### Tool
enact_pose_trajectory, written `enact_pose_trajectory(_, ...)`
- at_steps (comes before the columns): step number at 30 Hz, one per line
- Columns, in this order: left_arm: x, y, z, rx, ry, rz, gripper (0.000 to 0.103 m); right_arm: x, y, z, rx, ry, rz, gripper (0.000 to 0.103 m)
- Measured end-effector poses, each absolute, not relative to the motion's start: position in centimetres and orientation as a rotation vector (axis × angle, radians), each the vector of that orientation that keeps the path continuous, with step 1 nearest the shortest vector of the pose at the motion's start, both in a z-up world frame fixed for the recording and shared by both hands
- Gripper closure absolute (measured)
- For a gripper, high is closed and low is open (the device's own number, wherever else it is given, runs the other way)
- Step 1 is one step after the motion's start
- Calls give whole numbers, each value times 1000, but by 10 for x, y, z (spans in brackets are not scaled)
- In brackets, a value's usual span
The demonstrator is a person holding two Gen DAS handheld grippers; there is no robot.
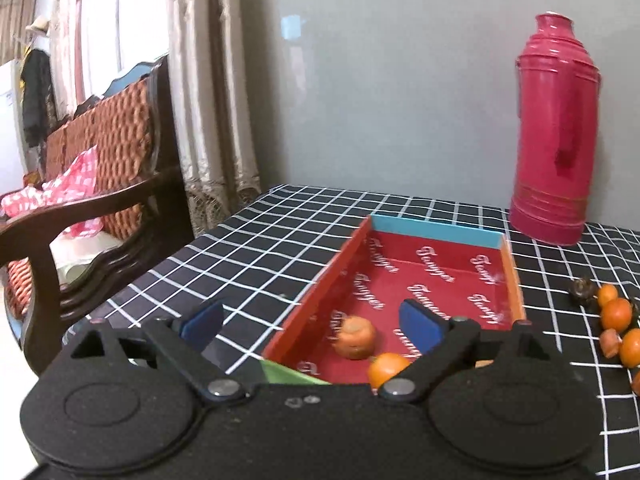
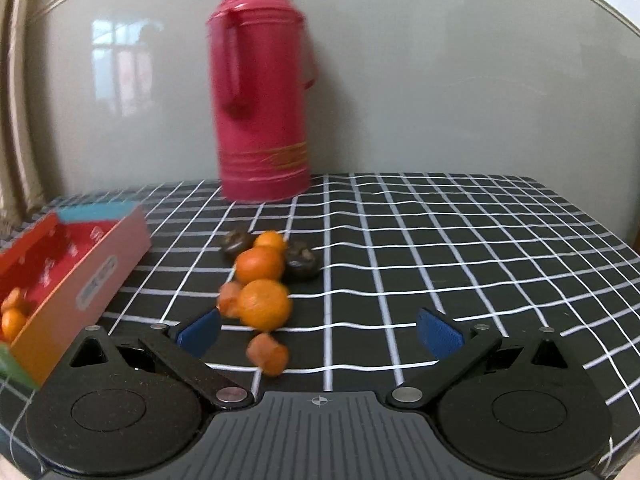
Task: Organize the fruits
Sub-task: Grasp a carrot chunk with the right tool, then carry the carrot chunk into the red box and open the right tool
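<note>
- The right hand-held gripper is spread wide with nothing between its blue pads; the left hand-held gripper is equally wide open and empty, hovering over the near end of the red box.
- The loose fruit cluster lies on the counter at about 11 o'clock from the right gripper, just ahead of its left pad; the nearest orange and a small orange-brown piece sit closest.
- The cluster's long axis runs roughly 12 to 6 o'clock, toward the gripper, with two dark fruits at the far end.
- The right hand is clearly nearer the cluster; from the left gripper it lies well off at 3 o'clock.
- Two fruits already rest in the box.
- The box stands at 9 o'clock of the cluster, its wall a lip to clear; the red thermos stands at 12 o'clock, well behind. Open counter spreads toward 2 o'clock.
</note>
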State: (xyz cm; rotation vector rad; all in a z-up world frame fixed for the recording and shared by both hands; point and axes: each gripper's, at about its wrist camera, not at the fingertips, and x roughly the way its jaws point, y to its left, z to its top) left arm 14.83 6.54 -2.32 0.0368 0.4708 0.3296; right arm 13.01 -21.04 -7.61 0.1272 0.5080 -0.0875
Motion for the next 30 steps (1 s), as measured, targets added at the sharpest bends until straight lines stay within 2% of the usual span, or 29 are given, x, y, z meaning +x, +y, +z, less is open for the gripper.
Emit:
enact_pose_trajectory(9, 148, 112, -20, -58, 508, 402, 14, 144, -189, -83, 97, 534, -63, 2)
enact_pose_trajectory(11, 147, 119, -19, -67, 510, 410, 14, 147, -188, -85, 96, 545, -71, 20)
enact_pose_trajectory(16, 142, 126, -15, -66, 494, 421, 13, 157, -186, -94, 109, 602, -89, 29)
enact_pose_trajectory(18, 142, 128, -14, -68, 493, 422, 13, 159, -185, -97, 96, 617, -85, 54)
enact_pose_trajectory(19, 142, 130, -14, -70, 494, 423, 13, 161, -185, -100, 99, 633, -80, 70)
enact_pose_trajectory(23, 143, 135, -13, -87, 502, 425, 13, 161, -185, -102, 102, 628, -74, 76)
enact_pose_trajectory(30, 142, 141, -14, -104, 513, 449, 12, 154, -181, -93, 94, 574, -56, 76)
